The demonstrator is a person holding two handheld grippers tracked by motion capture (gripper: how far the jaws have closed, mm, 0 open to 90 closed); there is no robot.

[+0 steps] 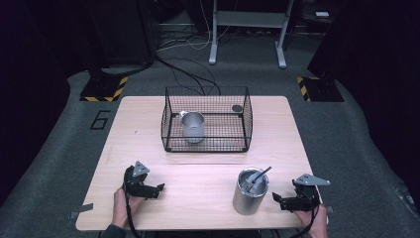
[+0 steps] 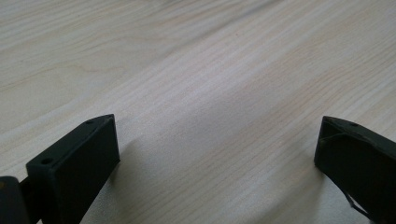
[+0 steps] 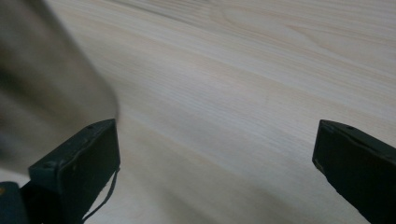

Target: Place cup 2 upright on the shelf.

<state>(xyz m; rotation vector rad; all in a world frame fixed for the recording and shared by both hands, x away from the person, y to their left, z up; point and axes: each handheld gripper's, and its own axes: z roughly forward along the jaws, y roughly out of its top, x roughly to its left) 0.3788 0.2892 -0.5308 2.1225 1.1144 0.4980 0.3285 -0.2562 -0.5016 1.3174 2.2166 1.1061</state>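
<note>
High view is showing both grippers resting jaws apart, empty: left gripper [image 1: 159,188], right gripper [image 1: 277,201] beside the steel canister [image 1: 249,198]; I'd approach squarely, avoiding tipping.

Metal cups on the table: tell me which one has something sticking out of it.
The larger metal cup near the front edge, beside the right gripper: a metal utensil leans out over its rim. The smaller metal cup stands inside the wire basket.

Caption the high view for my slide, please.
Two open grippers, left and right, rest beside a steel canister.
</note>
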